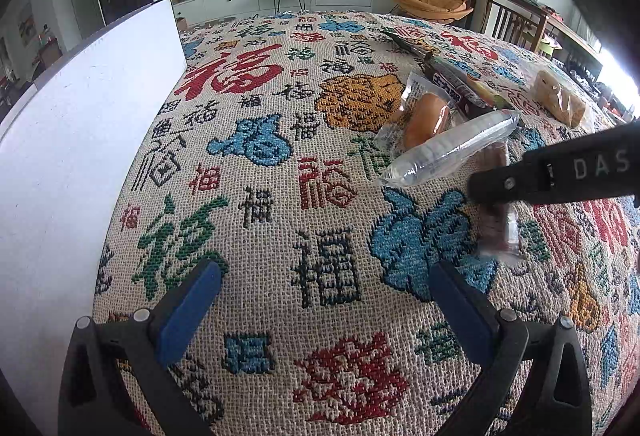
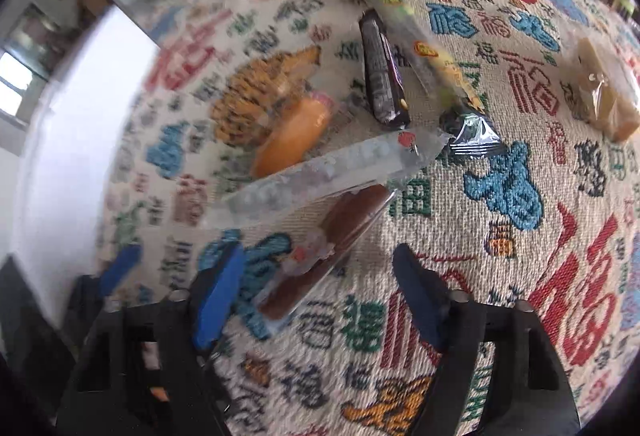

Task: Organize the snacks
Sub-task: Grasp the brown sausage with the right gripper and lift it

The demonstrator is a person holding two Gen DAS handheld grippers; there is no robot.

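reaching for snacks on a patterned cloth

hovering over the cloth point(image 1: 280, 164), left gripper point(image 1: 324, 300) wide apart and empty. right gripper point(image 2: 316, 288) partly spread around a brown snack point(image 2: 340, 232), pads not touching it. clear pack point(image 2: 320, 172), bun point(image 2: 296, 136) and dark bar point(image 2: 380, 76) lying just beyond.

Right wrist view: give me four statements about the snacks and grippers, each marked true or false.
1. The right gripper stands open over a brown snack in clear wrap. True.
2. The left gripper is clamped on a snack. False: it is open, only the patterned cloth between its fingers.
3. The clear tube packet lies partly over the brown snack. True.
4. The dark wrapped bar stands upright. False: it lies flat.
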